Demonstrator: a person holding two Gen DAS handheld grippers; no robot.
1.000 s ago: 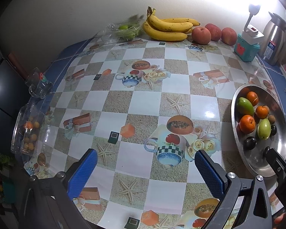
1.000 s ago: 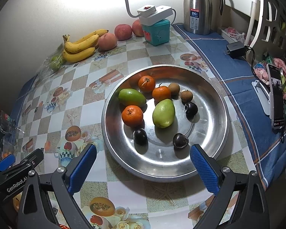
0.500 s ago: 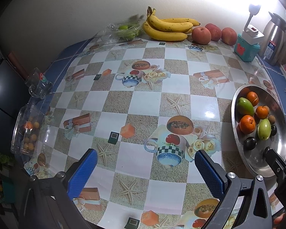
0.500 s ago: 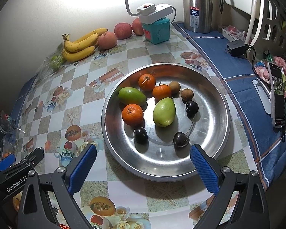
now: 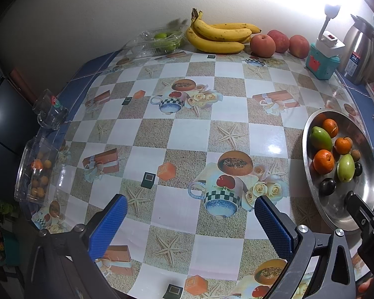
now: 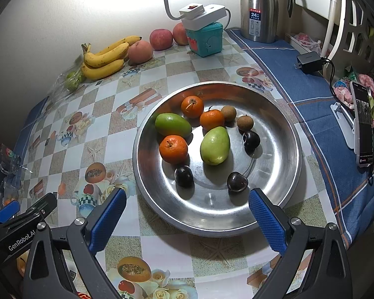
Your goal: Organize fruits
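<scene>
A round steel tray [image 6: 284, 169] [image 5: 309, 174] holds three tangerines [image 6: 173, 148], two green mangoes [image 6: 215, 145], dark plums [image 6: 184, 176] and two small brown fruits [image 6: 245, 122]. My right gripper [image 6: 187, 200] is open and empty, just above the tray's near rim. My left gripper [image 5: 190, 206] is open and empty over the patterned tablecloth, left of the tray. Bananas [image 5: 218, 37] [image 6: 104, 57] and three red apples [image 5: 261, 45] [image 6: 160, 39] lie by the far wall.
A clear box of green fruit [image 5: 159, 41] sits left of the bananas. A clear box of small orange fruit [image 5: 36, 172] and a glass [image 5: 49, 111] stand at the left edge. A teal box with lamp [image 6: 204, 38], steel flask [image 6: 259, 10], charger [image 6: 309, 62] and phone [image 6: 362, 122] are at the right.
</scene>
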